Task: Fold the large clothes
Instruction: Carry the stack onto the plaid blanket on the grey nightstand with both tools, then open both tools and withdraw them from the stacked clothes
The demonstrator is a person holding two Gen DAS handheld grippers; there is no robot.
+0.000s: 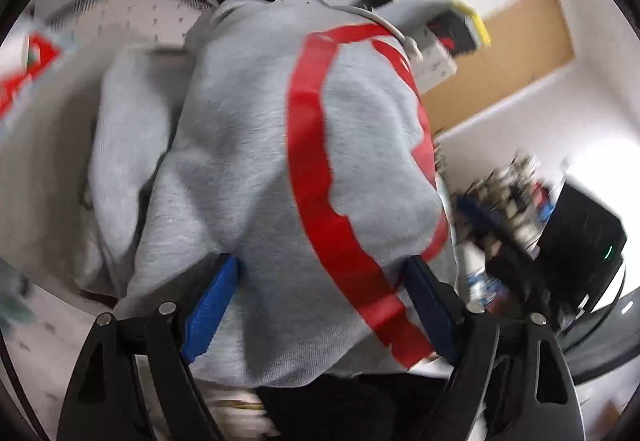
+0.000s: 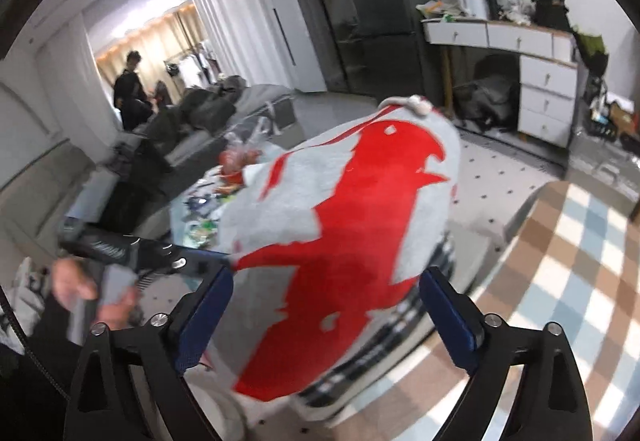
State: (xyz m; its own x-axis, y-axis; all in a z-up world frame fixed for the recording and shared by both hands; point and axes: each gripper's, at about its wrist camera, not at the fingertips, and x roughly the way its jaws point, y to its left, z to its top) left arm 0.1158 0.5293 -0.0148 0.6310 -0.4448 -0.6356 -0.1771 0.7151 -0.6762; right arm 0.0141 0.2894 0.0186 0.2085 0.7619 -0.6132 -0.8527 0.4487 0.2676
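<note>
A lived-in room is showing behind everything: a person (image 2: 130, 89) is standing at the far left by beige curtains, a dark fridge (image 2: 376, 5) is rising in the middle, and a white desk with drawers (image 2: 536, 77) is sitting at the right above a checked rug (image 2: 560, 265). A hand (image 2: 88, 293) is gripping the left gripper (image 1: 320, 305), whose blue pads are standing wide with the grey sweatshirt (image 1: 248, 169) bunched between them; whether they are pressing it I cannot tell. The right gripper (image 2: 326, 309) is standing wide apart, the sweatshirt's red print (image 2: 352, 237) hanging between its pads, not visibly pinched.
</note>
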